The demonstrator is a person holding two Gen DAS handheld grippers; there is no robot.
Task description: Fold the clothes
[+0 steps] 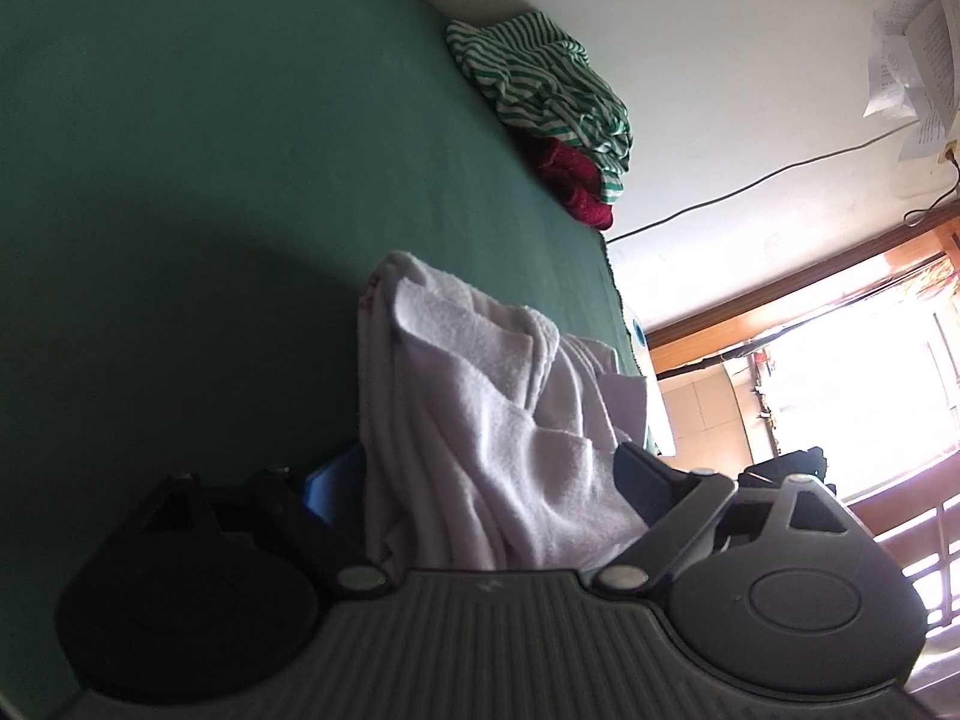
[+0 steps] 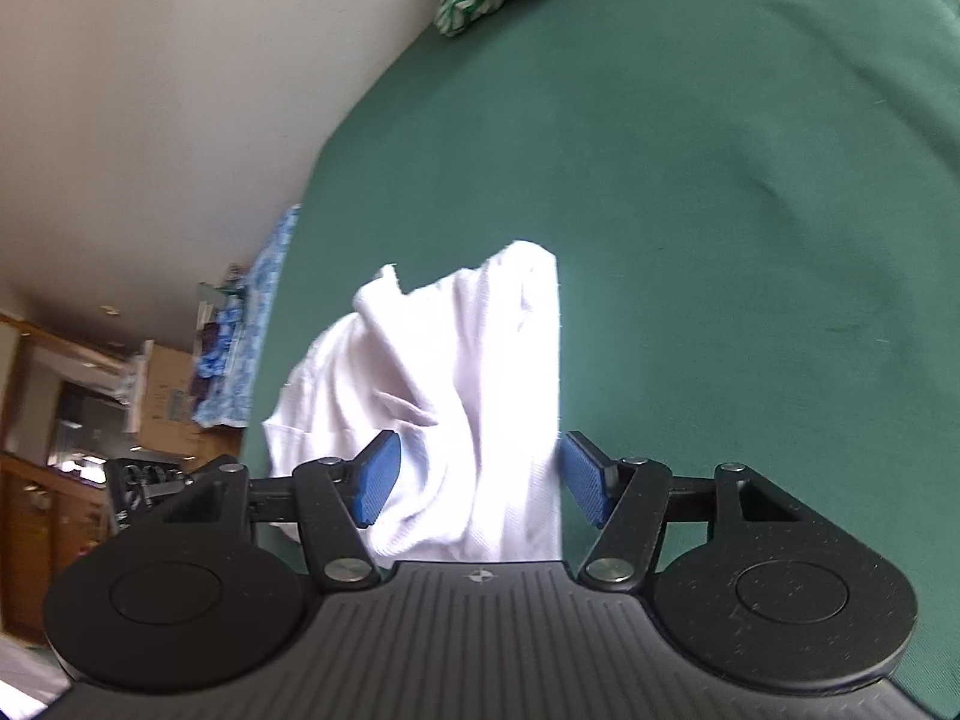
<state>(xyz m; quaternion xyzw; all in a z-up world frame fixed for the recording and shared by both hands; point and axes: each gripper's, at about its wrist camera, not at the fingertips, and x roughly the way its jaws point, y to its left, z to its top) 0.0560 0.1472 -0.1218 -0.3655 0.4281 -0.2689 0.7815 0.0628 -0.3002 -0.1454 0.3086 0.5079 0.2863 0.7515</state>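
A crumpled white cloth point(image 1: 480, 420) lies bunched on the green bedsheet point(image 1: 210, 180). My left gripper point(image 1: 480, 483) is open wide, and the bunch fills the gap between its blue pads point(image 1: 327, 489). The cloth drapes over the inner edge of the right finger. In the right wrist view the same white cloth point(image 2: 468, 384) sits between the fingers of my right gripper point(image 2: 480, 480). That gripper is open to a narrower gap, and both blue pads point(image 2: 378, 480) rest against the fabric without visibly squeezing it.
A green-and-white striped garment point(image 1: 540, 84) on a dark red one point(image 1: 570, 180) is piled at the bed's far edge by the white wall. The bed's corner point(image 1: 612, 276) drops off toward a bright doorway. A blue patterned fabric point(image 2: 252, 312) hangs beside the bed.
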